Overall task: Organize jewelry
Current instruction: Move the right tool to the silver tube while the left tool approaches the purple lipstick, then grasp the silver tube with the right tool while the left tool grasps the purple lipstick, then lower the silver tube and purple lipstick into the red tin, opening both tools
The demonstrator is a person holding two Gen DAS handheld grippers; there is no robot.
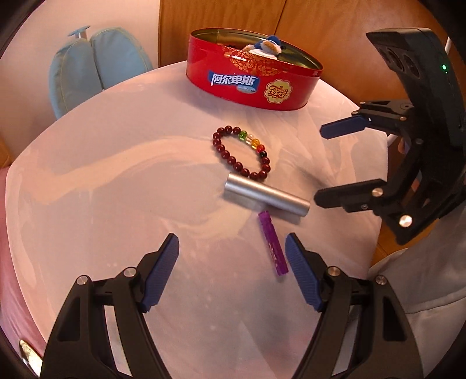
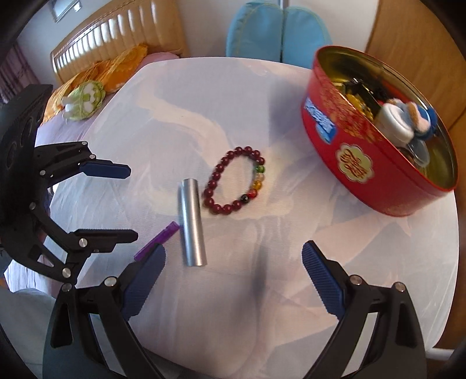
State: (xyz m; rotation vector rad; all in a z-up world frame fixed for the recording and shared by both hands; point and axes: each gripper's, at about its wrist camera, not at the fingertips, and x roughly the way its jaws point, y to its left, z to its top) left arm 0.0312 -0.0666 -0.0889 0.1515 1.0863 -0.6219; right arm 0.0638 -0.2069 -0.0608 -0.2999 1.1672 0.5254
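Observation:
A dark red bead bracelet (image 1: pixel 241 151) with a few coloured beads lies on the white-covered table (image 1: pixel 116 189); it also shows in the right wrist view (image 2: pixel 236 180). A silver tube (image 1: pixel 266 198) (image 2: pixel 192 223) lies beside it, and a small purple tube (image 1: pixel 273 243) (image 2: pixel 157 240) next to that. An open red tin (image 1: pixel 253 78) (image 2: pixel 375 157) holds a plush toy and small items. My left gripper (image 1: pixel 231 247) is open above the table, near the purple tube. My right gripper (image 2: pixel 233 259) is open, above the table short of the silver tube; it shows in the left view (image 1: pixel 319 161).
A blue cushioned chair (image 1: pixel 93 64) (image 2: pixel 276 29) stands behind the table. A bed with orange pillows (image 2: pixel 110 70) and a green plush (image 2: pixel 84 99) lies at the left. Wooden panels (image 1: pixel 262 17) stand behind the tin.

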